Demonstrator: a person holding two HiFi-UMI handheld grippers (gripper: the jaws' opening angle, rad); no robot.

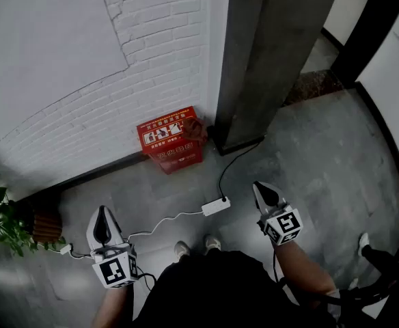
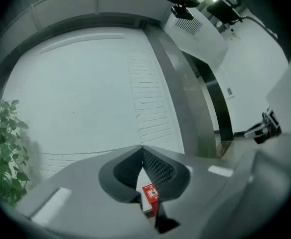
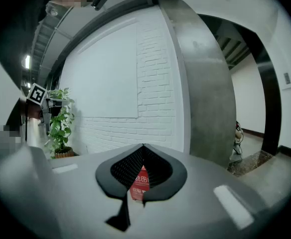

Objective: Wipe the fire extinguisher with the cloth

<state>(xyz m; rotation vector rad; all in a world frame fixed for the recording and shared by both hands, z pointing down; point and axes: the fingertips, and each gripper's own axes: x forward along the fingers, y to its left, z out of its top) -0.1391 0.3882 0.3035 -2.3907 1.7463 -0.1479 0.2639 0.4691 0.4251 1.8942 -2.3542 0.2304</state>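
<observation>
Red extinguisher box (image 1: 171,141), long side along wall (image 1: 63,53); L tool (image 1: 103,214), R tool (image 1: 259,188) closed, empty.

- red box (image 1: 170,141), on the floor ahead of both tongs: white label with characters on top, white print on the front, all too small to read.
- marker cubes (image 1: 115,268) on left gripper (image 1: 102,217) and right gripper (image 1: 261,191): black-and-white square codes, no lettering.

The grey stone floor (image 1: 322,149) carries a red fire extinguisher box (image 1: 169,142), standing against the white brick wall (image 1: 152,39). Nearer the person lies a white power strip (image 1: 215,206), with a black cable (image 1: 237,157) and a white cable (image 1: 165,222) running from it. A potted plant (image 1: 42,221) stands at the left. The person's two shoes (image 1: 181,250) stand near the strip.
</observation>
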